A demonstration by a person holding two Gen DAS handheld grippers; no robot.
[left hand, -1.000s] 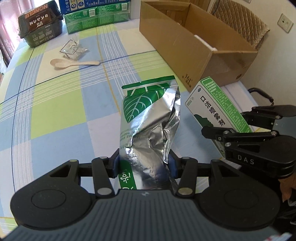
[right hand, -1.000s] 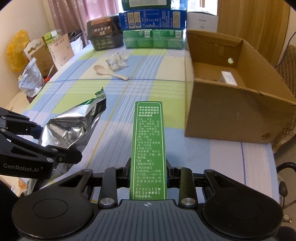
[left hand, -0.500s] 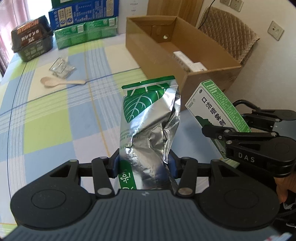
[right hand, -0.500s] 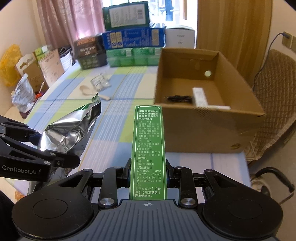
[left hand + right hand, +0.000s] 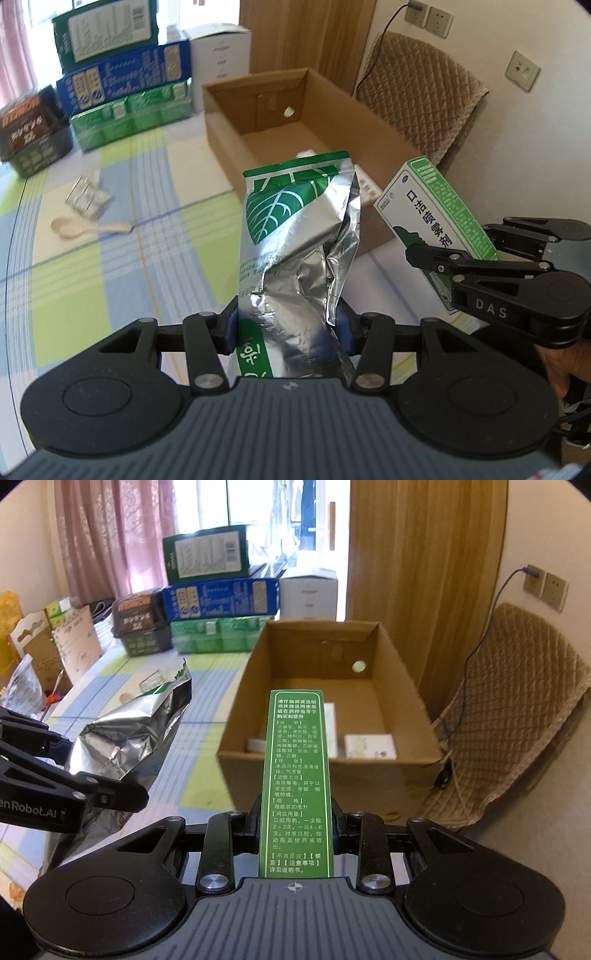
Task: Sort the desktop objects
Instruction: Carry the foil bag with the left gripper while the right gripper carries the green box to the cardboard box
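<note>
My left gripper point(image 5: 289, 325) is shut on a silver foil bag with a green leaf print point(image 5: 295, 236), held upright above the table. My right gripper point(image 5: 295, 830) is shut on a slim green medicine box point(image 5: 295, 775), held in front of the near wall of the open cardboard box point(image 5: 325, 768). In the left wrist view the medicine box point(image 5: 436, 214) and right gripper point(image 5: 428, 254) sit to the right of the bag. In the right wrist view the foil bag point(image 5: 125, 734) and left gripper point(image 5: 110, 794) are at left. The cardboard box point(image 5: 295, 122) holds a few small packages.
A wooden spoon point(image 5: 88, 227) and a clear packet point(image 5: 88, 195) lie on the checked tablecloth point(image 5: 110, 277) at left. Stacked cartons point(image 5: 122, 77) and a dark box point(image 5: 29, 136) stand at the far edge. A padded chair point(image 5: 517, 709) stands to the right of the table.
Both grippers rose and tilted up while keeping their loads. The cardboard box's inside has come into view, and the box now lies straight ahead of the right gripper.
</note>
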